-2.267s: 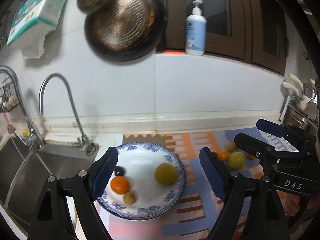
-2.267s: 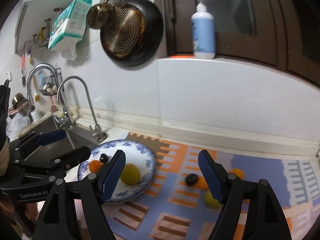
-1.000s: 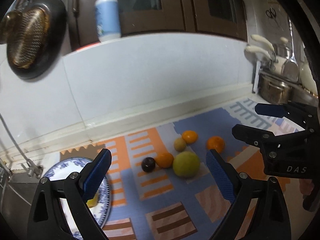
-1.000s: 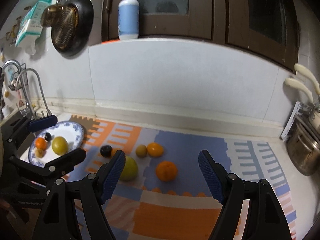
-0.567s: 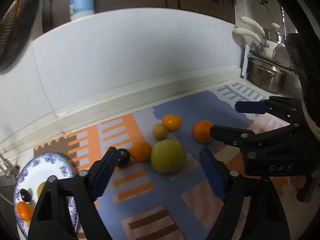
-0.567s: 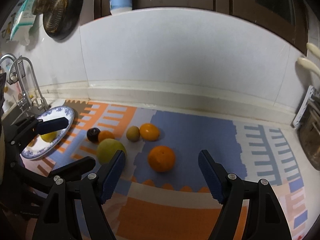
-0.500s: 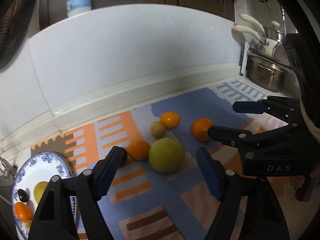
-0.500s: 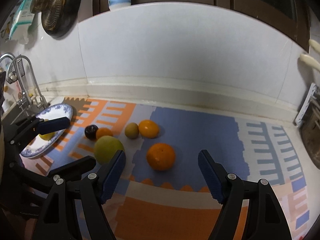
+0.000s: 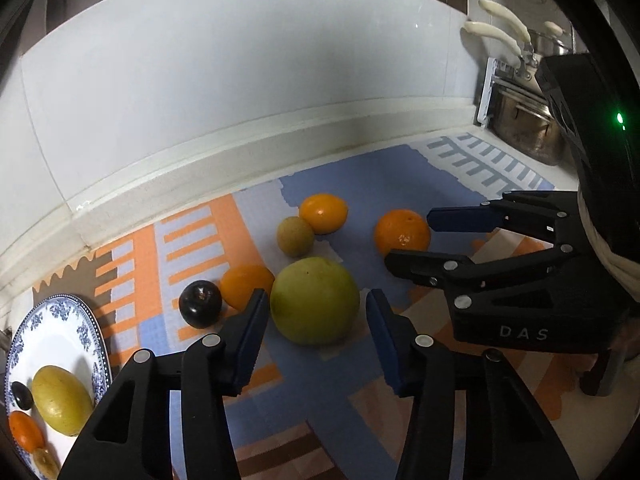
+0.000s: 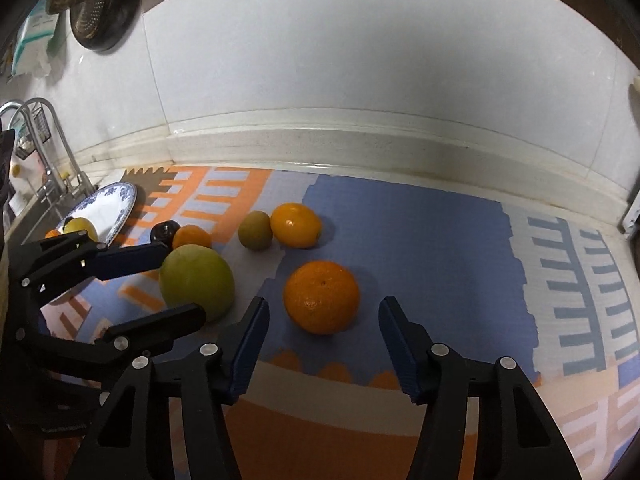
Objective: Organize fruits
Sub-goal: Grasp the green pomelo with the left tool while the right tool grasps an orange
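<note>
On the patterned mat (image 9: 384,184) a big green fruit (image 9: 316,304) lies between the fingers of my left gripper (image 9: 314,308). Its jaws are closing, and a thin gap still shows at the right pad. A large orange (image 10: 322,296) sits between the fingers of my right gripper (image 10: 322,312), whose jaws are also closing with gaps on both sides. Behind lie a dark plum (image 9: 200,304), a small tangerine (image 9: 246,284), a brownish-green fruit (image 9: 295,236) and an orange-yellow citrus (image 9: 323,213). The blue-and-white plate (image 9: 94,344) at far left holds a yellow fruit (image 9: 60,400) and smaller ones.
The white tiled wall (image 9: 240,80) runs close behind the fruit. A steel pot (image 9: 528,132) stands at the right end of the counter. A faucet (image 10: 44,132) and sink lie beyond the plate on the left. A pan (image 10: 100,8) hangs on the wall.
Both grippers have sunk toward the mat and come closer to the fruit. Both pairs of jaws have narrowed, the left around the green fruit, the right around the large orange.
</note>
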